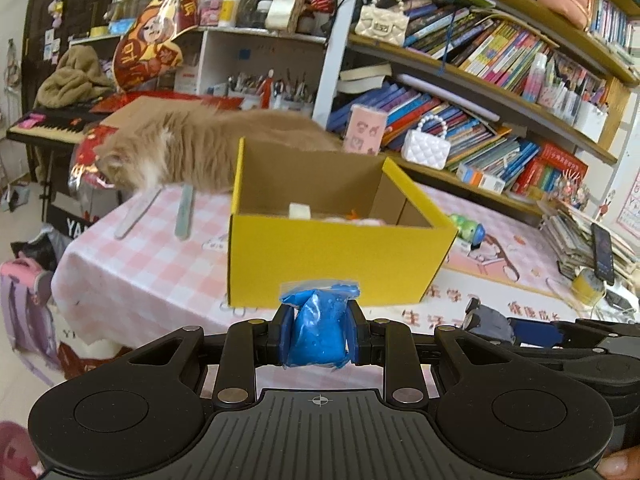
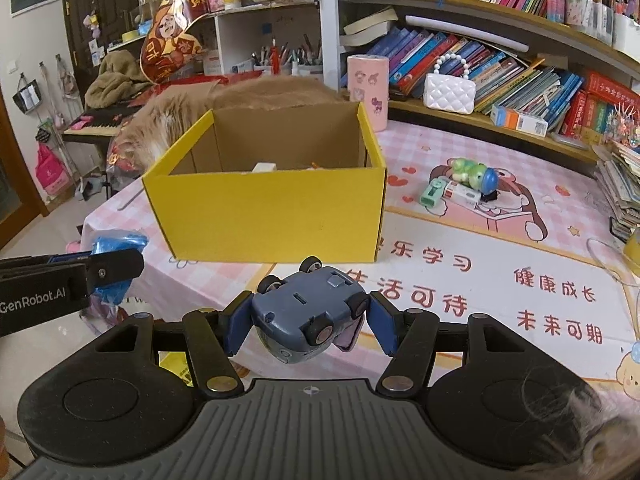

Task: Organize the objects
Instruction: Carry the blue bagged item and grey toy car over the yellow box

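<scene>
Box (image 2: 272, 216), yellow, open-topped, sits on the worktop (image 2: 460, 248) at 12 o'clock from both grippers, with a white block and something orange already inside. Left gripper (image 1: 320, 334): jaws narrow, clamped on a blue bag (image 1: 318, 332) of soft blue stuff. Right gripper (image 2: 308, 322): jaws mid-width, pinching an upside-down toy car (image 2: 308, 312), wheels up. Both loads hang in front of the near wall, not yet over the opening.

To do it well, I'd say: lift both clear of the near rim before going forward, then release over the middle, one at a time so the grippers don't collide. The bag looks squashy and may cling to a pad, so open fully. The car is held on rounded sides and could twist out; keep it level.

Worktop has a pink checked cloth and a cartoon mat. More toys (image 2: 464, 184) lie at 2 o'clock of the box. A cat (image 1: 192, 152) lies right behind the box at 11 o'clock; watch it. Packed bookshelves (image 2: 500, 64) run along the right, a keyboard (image 1: 48, 124) stands far left.
</scene>
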{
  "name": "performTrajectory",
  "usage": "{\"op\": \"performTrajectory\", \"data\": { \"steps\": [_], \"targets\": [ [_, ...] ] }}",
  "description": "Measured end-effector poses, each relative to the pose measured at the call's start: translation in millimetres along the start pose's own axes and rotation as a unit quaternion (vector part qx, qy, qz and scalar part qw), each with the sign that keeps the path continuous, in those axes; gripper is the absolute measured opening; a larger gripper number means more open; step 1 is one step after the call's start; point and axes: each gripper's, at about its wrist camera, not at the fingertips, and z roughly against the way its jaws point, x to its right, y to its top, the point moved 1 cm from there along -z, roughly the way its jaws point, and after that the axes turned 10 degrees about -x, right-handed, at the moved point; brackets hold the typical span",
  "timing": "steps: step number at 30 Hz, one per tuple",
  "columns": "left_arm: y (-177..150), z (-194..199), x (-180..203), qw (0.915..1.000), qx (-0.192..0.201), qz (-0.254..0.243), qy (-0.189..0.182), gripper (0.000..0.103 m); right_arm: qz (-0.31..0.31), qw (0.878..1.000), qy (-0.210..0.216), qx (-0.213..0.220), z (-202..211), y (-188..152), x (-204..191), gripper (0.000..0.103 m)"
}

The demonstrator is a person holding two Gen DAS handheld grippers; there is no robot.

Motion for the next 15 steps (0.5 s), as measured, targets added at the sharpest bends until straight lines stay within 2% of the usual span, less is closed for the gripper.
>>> {"op": "performTrajectory", "data": {
  "steps": [8, 15],
  "targets": [
    [22, -4, 2, 0.9998, 0.017, -0.007, 0.003, 0.025, 0.016, 1.0, 0.007, 0.013, -6, 21, -1, 0.058],
    [56, -8, 4, 0.9986, 0.051, -0.005, 0.015, 0.025, 0.032, 0.998, 0.013, 0.061, -4, 59, 2, 0.058]
  ]
}}
